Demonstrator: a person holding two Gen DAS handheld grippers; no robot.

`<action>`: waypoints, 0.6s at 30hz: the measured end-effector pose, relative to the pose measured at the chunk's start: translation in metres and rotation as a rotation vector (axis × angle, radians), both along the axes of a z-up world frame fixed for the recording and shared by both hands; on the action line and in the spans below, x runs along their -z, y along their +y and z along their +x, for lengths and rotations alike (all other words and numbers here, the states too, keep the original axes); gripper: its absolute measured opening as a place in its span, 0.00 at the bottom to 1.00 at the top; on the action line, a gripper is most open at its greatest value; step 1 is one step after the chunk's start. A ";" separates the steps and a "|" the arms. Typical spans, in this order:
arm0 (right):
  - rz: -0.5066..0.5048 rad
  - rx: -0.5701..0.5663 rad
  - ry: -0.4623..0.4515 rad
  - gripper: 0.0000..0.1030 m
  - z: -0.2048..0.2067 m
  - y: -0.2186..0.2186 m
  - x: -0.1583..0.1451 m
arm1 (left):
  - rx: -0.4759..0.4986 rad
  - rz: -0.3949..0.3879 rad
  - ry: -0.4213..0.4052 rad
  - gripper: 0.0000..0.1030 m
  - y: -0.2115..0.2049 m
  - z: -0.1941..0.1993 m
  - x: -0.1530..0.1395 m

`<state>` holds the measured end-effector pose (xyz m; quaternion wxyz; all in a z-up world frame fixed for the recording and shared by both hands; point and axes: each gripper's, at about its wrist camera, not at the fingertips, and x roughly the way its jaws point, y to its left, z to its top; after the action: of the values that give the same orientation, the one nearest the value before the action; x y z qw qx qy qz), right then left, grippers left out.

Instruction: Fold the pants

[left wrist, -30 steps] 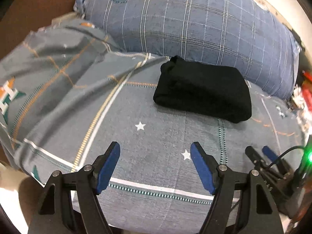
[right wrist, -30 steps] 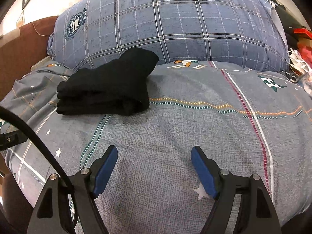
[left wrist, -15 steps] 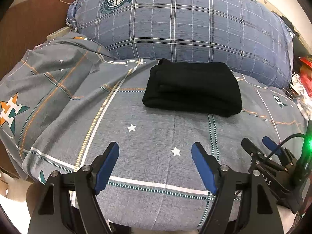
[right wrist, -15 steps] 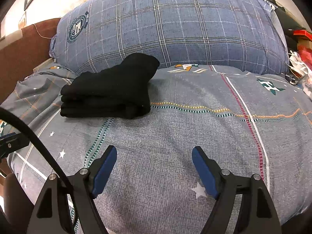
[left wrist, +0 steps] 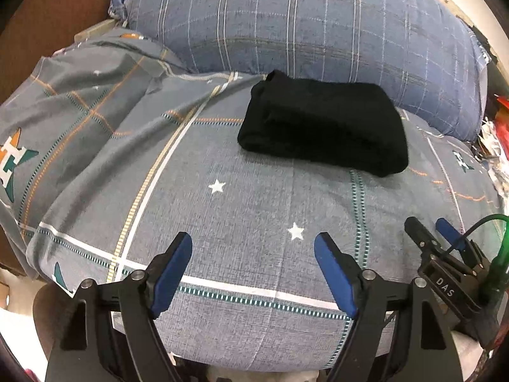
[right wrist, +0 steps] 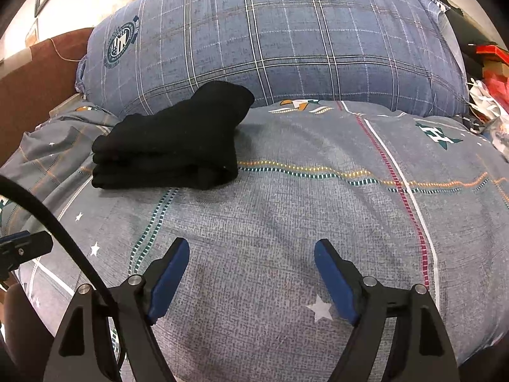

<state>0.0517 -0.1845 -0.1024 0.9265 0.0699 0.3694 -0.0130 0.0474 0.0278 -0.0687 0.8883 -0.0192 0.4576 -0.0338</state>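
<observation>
The black pants (left wrist: pixel 324 124) lie folded into a compact stack on the grey patterned bedspread (left wrist: pixel 254 210), close against the big blue plaid pillow. They also show in the right wrist view (right wrist: pixel 171 146), at the left. My left gripper (left wrist: pixel 253 254) is open and empty, well in front of the stack. My right gripper (right wrist: pixel 251 254) is open and empty, in front of and to the right of the stack. The right gripper's fingers (left wrist: pixel 445 238) show at the lower right of the left wrist view.
A large blue plaid pillow (right wrist: pixel 273 41) lies behind the pants. A brown headboard (right wrist: pixel 31 82) stands at the left. Red and white clutter (right wrist: pixel 490 76) sits beyond the bed's right edge. The bedspread is rumpled at the far left (left wrist: pixel 82 95).
Both grippers stay open and empty. The left wrist view has swung and tilted a little, so the pants sit slightly further right in it; the right view has hardly changed.
</observation>
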 end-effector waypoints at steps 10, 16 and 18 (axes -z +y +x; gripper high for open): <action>0.105 -0.006 0.006 0.85 0.013 -0.015 -0.018 | 0.031 -0.180 0.010 0.76 0.021 0.042 -0.013; 0.296 -0.030 0.015 0.86 0.071 -0.041 -0.043 | 0.136 -0.299 -0.008 0.76 0.024 0.119 -0.022; 0.379 -0.032 0.055 0.86 0.098 -0.048 -0.038 | 0.145 -0.314 0.015 0.76 0.024 0.148 -0.013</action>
<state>0.1497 -0.2326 -0.0644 0.8865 0.2368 0.3915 0.0695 0.1958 0.0520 -0.0555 0.8662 -0.1248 0.4536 -0.1684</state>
